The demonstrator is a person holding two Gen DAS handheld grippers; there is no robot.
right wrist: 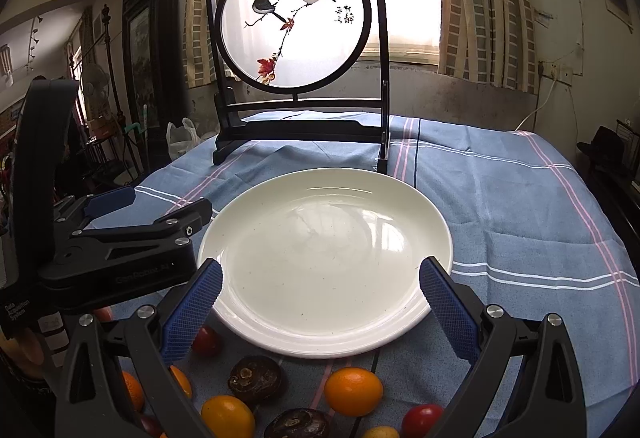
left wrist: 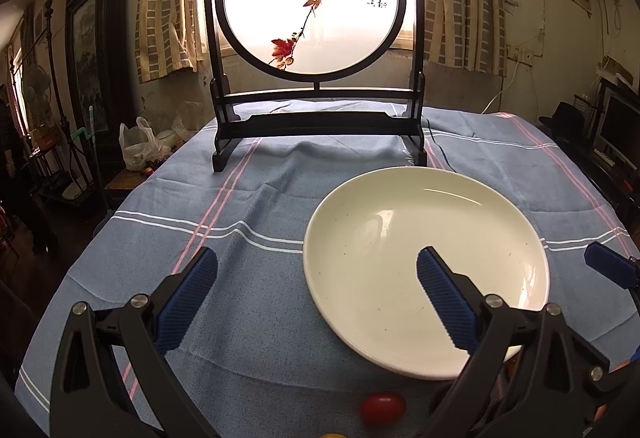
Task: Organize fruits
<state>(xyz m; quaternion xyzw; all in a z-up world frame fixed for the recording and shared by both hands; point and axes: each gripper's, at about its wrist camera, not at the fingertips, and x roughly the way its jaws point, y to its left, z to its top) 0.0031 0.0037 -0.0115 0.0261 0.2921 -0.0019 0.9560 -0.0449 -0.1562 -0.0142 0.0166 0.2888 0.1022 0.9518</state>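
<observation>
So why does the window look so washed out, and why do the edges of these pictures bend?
In both views the window behind the bird screen is blown out by backlight, leaving the room's sides dim. The fisheye lenses bow the screen's frame and darken the corners. In the right wrist view the plate carries window glare; in the left wrist view a smaller glint sits on the plate.

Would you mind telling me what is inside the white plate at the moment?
The white plate holds no fruit, only small dark specks and window glare. In the right wrist view, the right gripper fingers cover slivers of its near rim, so those parts cannot be checked.
</observation>
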